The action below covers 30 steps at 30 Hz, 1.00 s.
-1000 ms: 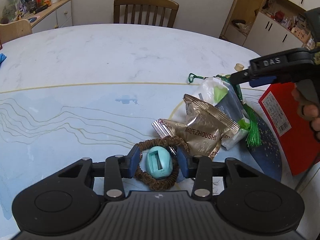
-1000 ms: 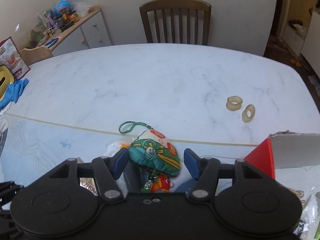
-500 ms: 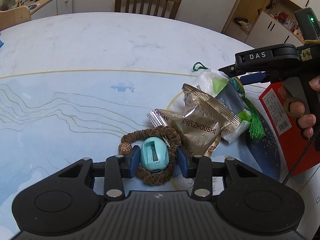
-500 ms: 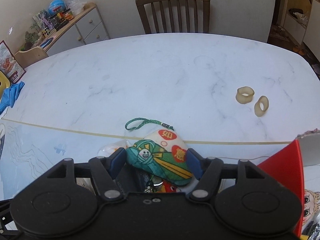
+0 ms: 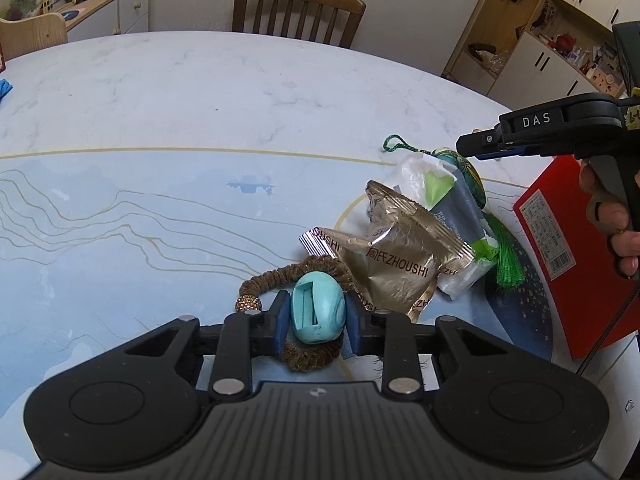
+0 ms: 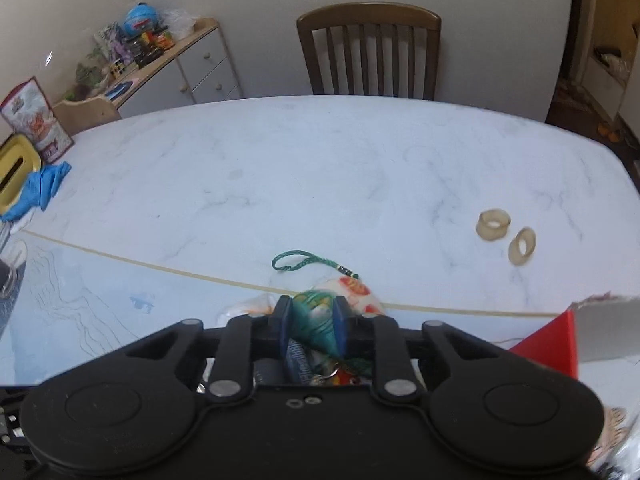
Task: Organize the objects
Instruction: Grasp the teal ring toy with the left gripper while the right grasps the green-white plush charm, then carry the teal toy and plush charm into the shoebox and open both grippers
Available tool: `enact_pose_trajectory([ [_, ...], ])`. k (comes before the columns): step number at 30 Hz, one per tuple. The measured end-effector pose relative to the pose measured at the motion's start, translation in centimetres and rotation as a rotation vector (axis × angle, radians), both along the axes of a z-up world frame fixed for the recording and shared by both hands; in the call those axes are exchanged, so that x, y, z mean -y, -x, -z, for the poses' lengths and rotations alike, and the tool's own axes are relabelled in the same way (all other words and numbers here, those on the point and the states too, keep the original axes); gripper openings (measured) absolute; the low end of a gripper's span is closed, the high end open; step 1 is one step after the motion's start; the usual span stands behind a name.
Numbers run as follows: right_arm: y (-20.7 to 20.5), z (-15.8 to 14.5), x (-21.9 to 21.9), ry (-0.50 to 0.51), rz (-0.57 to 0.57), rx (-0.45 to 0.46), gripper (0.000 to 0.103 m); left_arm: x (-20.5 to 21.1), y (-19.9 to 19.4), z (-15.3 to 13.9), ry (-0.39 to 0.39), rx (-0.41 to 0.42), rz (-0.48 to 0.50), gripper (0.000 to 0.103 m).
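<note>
Turquoise smooth egg-shaped piece (image 5: 318,314) pinched by closing left tool (image 5: 316,322); closing right tool (image 6: 310,326) squeezes soft embroidered pouch (image 6: 316,320).

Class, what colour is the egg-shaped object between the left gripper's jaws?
Turquoise; the egg-shaped object shows best in the left wrist view.

Soft, even indoor light fills both views, bright enough to read print, with no single source evident. The left wrist view is sharp; the gold foil packet (image 5: 394,256) carries small crinkled glints at about 3 o'clock from centre. The right wrist view is slightly softer, with smear on the two translucent rings (image 6: 506,236) toward 3 o'clock. Shadows on the table (image 6: 320,168) are faint. Fisheye bending curves the table edge, and dark vignetting clips the corners.
</note>
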State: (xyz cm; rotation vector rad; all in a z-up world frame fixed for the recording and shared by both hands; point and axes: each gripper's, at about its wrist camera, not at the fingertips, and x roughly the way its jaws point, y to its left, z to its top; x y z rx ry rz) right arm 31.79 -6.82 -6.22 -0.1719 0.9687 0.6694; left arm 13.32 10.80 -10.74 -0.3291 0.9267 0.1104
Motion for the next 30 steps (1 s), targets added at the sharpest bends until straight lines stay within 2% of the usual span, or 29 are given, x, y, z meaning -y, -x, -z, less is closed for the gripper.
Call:
enact_pose_trajectory([
  [1, 0.0, -0.1, -0.1, 0.005, -0.012, 0.009, 0.022, 0.0, 0.1, 0.0, 0.001, 0.001, -0.001, 0.028],
  [4, -0.5, 0.0, -0.1, 0.003, -0.012, -0.019, 0.035, -0.1, 0.2, -0.2, 0.003, 0.0, -0.008, 0.028],
  [6, -0.8, 0.3, -0.3, 0.008, 0.003, -0.02, 0.057, -0.2, 0.4, -0.5, 0.003, 0.003, -0.013, 0.028],
  [8, -1.3, 0.5, -0.5, 0.005, 0.018, -0.019, 0.07, -0.4, 0.5, -0.7, 0.008, 0.005, -0.021, 0.028],
  [9, -1.5, 0.6, -0.6, 0.001, 0.028, -0.023, 0.072, -0.5, 0.6, -0.8, 0.009, 0.006, -0.026, 0.028],
  [14, -2.6, 2.3, -1.2, 0.029, 0.072, -0.07, 0.075, -1.0, 0.8, -1.4, 0.012, 0.011, -0.043, 0.028],
  [19, -2.8, 3.8, -1.4, 0.055, 0.1, -0.104, 0.083, -1.1, 0.6, -1.6, 0.012, 0.016, -0.047, 0.028],
  [24, -2.9, 4.3, -1.3, 0.056, 0.12, -0.138, 0.072, -1.1, 0.6, -1.9, 0.009, 0.021, -0.05, 0.028],
  [30, -2.3, 2.6, -0.6, 0.022, 0.12, -0.123, 0.067, -0.7, 0.6, -3.1, 0.003, 0.034, -0.036, 0.028],
])
